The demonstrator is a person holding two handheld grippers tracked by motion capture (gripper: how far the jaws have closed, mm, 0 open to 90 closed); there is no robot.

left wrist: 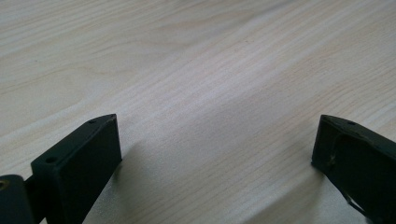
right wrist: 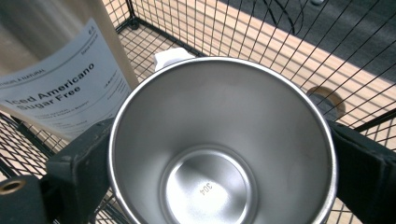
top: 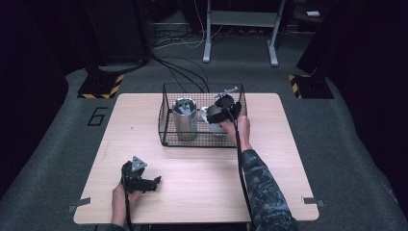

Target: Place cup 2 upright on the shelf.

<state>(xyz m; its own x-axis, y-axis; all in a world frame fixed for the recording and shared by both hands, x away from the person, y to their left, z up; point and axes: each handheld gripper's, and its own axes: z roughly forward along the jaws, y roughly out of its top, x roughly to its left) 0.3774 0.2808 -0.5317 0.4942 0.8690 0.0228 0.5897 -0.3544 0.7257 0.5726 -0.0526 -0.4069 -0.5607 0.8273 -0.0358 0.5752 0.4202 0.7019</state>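
A black wire basket (top: 166, 115) stands at the back middle of the wooden table (top: 207, 187). In its left half a tall steel tumbler (top: 184, 119) stands upright, its white label (right wrist: 60, 88) reading "Iced Americano Sugar Free". My right gripper (top: 217, 120) reaches into the basket's right half, shut on a smaller steel cup (top: 216, 127). In the right gripper view the cup (right wrist: 205, 186) faces me with its mouth, held between both jaws of that gripper (right wrist: 219, 158). My left gripper (top: 155, 183) lies low over the table's front left, open, with bare wood between its jaws (left wrist: 217, 140).
A white object (right wrist: 172, 57) sits behind the cup on the basket floor (right wrist: 154, 42). A round hole (right wrist: 327, 100) in the tabletop shows through the basket wall. Cables and metal stand legs (top: 207, 48) are on the floor beyond the table.
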